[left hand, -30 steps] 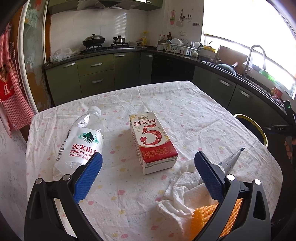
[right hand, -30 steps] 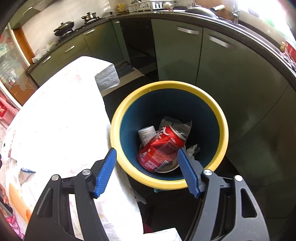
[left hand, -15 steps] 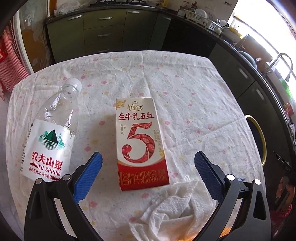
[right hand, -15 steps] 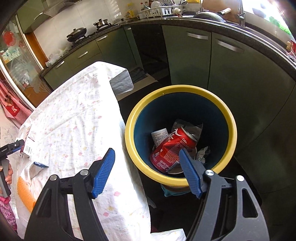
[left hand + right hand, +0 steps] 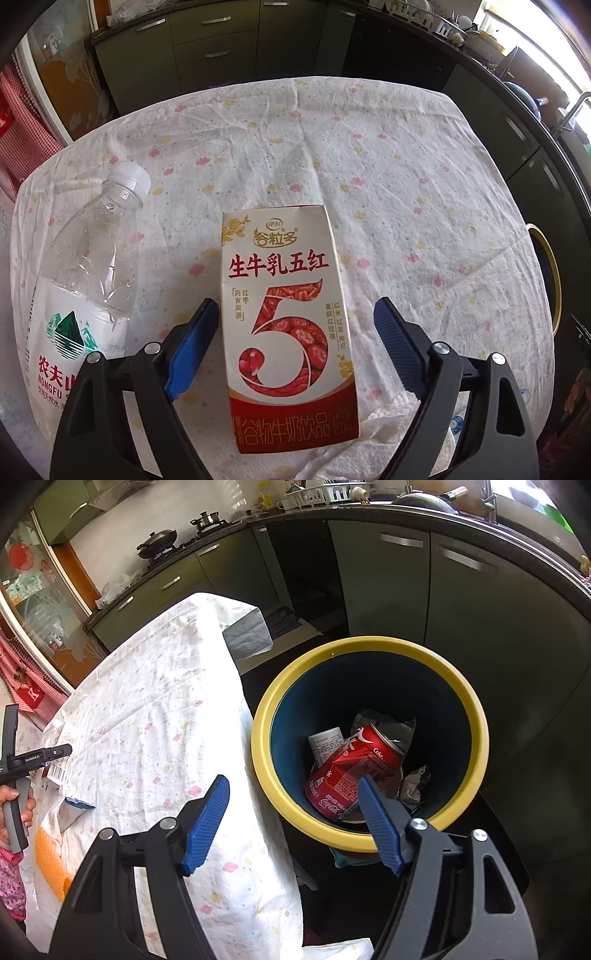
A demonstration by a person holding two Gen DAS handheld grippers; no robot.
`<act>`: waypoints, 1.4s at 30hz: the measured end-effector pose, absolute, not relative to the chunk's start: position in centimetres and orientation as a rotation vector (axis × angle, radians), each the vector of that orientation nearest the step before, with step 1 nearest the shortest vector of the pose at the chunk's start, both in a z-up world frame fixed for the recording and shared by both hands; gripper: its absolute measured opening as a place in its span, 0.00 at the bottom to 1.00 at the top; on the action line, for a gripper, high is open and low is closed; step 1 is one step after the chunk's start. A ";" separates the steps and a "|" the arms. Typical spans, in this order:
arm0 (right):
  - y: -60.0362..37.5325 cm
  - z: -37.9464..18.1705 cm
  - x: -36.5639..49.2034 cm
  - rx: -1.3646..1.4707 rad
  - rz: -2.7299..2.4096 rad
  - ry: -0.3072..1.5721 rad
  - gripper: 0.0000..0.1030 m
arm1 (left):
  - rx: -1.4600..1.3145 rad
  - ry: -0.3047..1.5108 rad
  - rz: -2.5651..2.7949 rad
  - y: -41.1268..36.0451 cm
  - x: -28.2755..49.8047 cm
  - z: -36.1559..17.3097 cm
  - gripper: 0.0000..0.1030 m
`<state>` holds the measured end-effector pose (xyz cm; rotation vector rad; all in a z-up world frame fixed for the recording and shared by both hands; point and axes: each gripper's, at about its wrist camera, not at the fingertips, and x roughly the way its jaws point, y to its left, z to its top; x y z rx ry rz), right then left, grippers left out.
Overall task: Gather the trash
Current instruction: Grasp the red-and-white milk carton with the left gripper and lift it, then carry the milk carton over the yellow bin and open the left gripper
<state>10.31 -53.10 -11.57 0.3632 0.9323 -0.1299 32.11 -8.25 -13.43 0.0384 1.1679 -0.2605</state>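
A white and red milk carton (image 5: 288, 325) lies flat on the flowered tablecloth (image 5: 369, 155). My left gripper (image 5: 295, 343) is open, its blue pads on either side of the carton's lower half, apart from it. An empty clear water bottle (image 5: 88, 295) lies to the carton's left. My right gripper (image 5: 295, 819) is open and empty, above the gap between the table edge and a blue bin with a yellow rim (image 5: 266, 760). A crushed red cola can (image 5: 351, 768) and wrappers lie in the bin.
A crumpled white towel (image 5: 369, 435) lies at the table's near right. The bin's rim (image 5: 550, 266) shows past the table's right edge. Green kitchen cabinets (image 5: 388, 583) ring the room. The left gripper's handle and hand (image 5: 14, 775) show at the table's far side.
My left gripper has moved forward and down over the carton, so its pads now flank it. My right gripper has drawn back a little from the bin toward the table.
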 end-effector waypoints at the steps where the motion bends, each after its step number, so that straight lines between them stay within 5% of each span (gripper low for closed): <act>1: -53.1 -11.6 10.3 0.363 -0.130 0.933 0.66 | 0.044 1.166 -0.255 -8.4 32.3 -13.5 0.77; 10: -53.2 -11.5 10.2 0.363 -0.132 0.929 0.66 | 0.056 1.166 -0.269 -8.6 32.6 -13.2 0.52; 26: -54.0 -11.0 9.1 0.379 -0.145 0.913 0.66 | 0.157 1.047 -0.464 -12.5 26.6 -6.8 0.52; 42: -60.2 -11.0 3.7 0.463 -0.263 0.862 0.66 | 0.294 0.948 -0.830 -30.4 22.0 -1.7 0.52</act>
